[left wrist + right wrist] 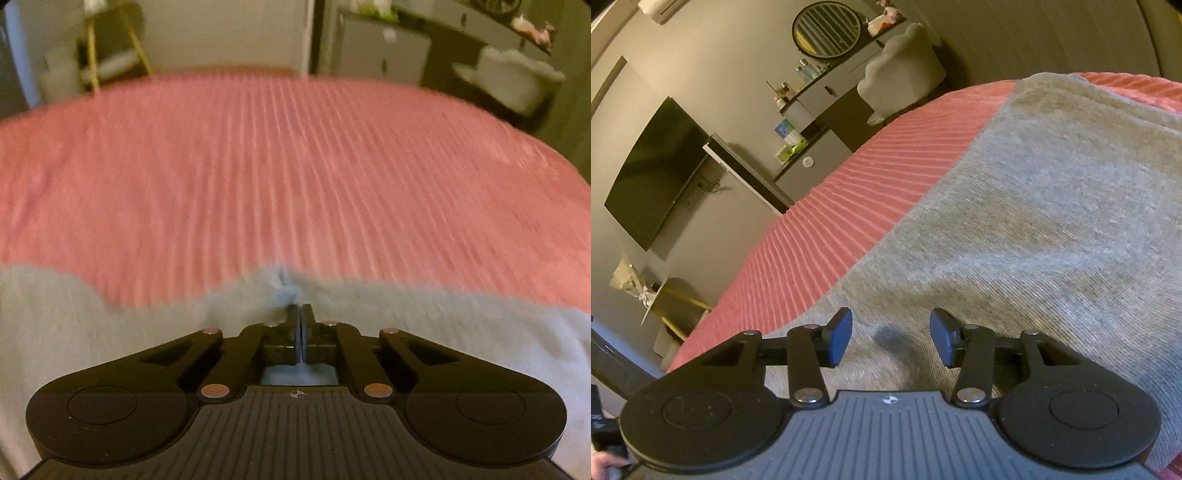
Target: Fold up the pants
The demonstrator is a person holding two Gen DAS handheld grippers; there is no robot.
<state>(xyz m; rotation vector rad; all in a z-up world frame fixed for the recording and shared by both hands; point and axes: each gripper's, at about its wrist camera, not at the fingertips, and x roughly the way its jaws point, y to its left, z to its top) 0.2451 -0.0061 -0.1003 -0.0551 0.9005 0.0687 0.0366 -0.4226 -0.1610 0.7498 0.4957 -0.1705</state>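
Note:
The grey pants [1034,221] lie spread on a pink ribbed bedspread [849,206]. In the left wrist view my left gripper [300,314] is shut on the edge of the pants [74,325], with a small tuft of grey cloth bunched just past the fingertips; that view is blurred. In the right wrist view my right gripper [891,338] is open and empty, close above the grey cloth near its left edge, with its blue pads [839,339] apart.
The pink bedspread [295,166] stretches far ahead of the left gripper. Around the bed stand a wall TV [653,173], a dresser [820,107] with bottles, a round mirror [826,28], a pale armchair [905,66] and a stool [110,48].

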